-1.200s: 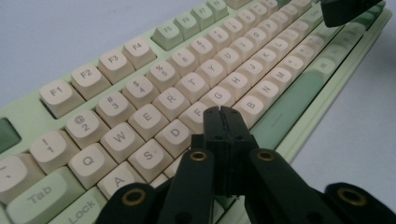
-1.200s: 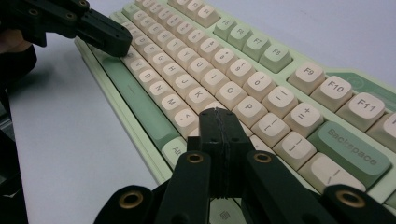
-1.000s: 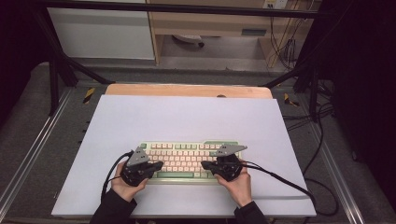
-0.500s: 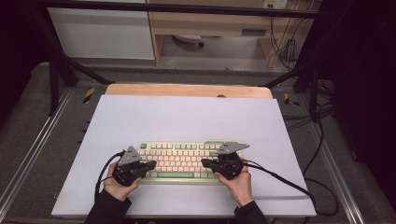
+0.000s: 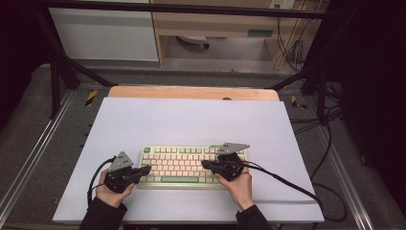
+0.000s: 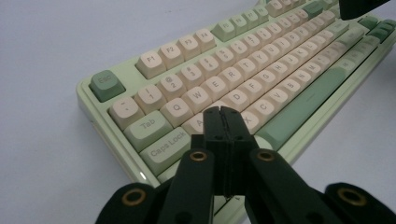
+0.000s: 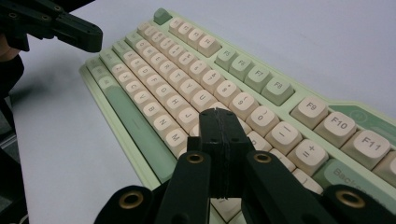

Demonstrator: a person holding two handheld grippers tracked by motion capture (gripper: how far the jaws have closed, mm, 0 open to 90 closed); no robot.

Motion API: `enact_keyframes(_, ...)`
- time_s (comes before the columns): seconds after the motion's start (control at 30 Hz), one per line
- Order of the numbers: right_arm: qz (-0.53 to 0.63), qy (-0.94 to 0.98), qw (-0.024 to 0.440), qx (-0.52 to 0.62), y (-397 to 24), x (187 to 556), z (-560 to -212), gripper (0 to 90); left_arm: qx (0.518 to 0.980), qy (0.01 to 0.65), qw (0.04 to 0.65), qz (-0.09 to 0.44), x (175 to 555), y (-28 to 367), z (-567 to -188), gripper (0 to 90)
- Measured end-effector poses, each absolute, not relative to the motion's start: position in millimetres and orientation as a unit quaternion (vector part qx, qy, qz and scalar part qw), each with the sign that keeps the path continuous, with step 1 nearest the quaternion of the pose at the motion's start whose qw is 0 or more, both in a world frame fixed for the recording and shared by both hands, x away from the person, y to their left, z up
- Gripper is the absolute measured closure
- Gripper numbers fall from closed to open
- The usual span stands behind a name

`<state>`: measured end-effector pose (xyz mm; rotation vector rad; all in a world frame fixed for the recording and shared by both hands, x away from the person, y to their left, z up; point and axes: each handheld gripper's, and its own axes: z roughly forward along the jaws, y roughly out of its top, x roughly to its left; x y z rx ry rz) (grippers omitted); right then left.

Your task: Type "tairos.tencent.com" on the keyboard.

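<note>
High view: the keyboard [image 5: 189, 165] is seen at lower centre on the white mat [image 5: 191, 120], with the left gripper [image 5: 143, 170] and right gripper [image 5: 205, 164] closed empty, presumably so single keys can be poked.

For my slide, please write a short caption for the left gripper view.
Shut jaws of the left gripper poised above the A key area of a green and cream keyboard on a white table.

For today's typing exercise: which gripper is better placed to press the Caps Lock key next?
Probably the left gripper: shut, its tips hang over the keyboard's left end, just beside Caps Lock. The right gripper sits over the middle-right keys.
</note>
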<state>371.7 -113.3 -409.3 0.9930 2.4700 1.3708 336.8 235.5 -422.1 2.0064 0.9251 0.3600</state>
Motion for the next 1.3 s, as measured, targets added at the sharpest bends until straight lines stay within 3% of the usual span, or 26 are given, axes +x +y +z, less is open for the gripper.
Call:
enact_keyframes(0.6, 0.431, 0.829, 0.081, 0.348, -88, 391, -424, 90.0, 0.805, 0.374, 0.438, 0.145, 337, 239, -424, 90.0)
enact_keyframes(1.3, 0.423, 0.832, 0.089, 0.347, -87, 390, -427, 90.0, 0.807, 0.373, 0.434, 0.147, 338, 239, -425, 90.0)
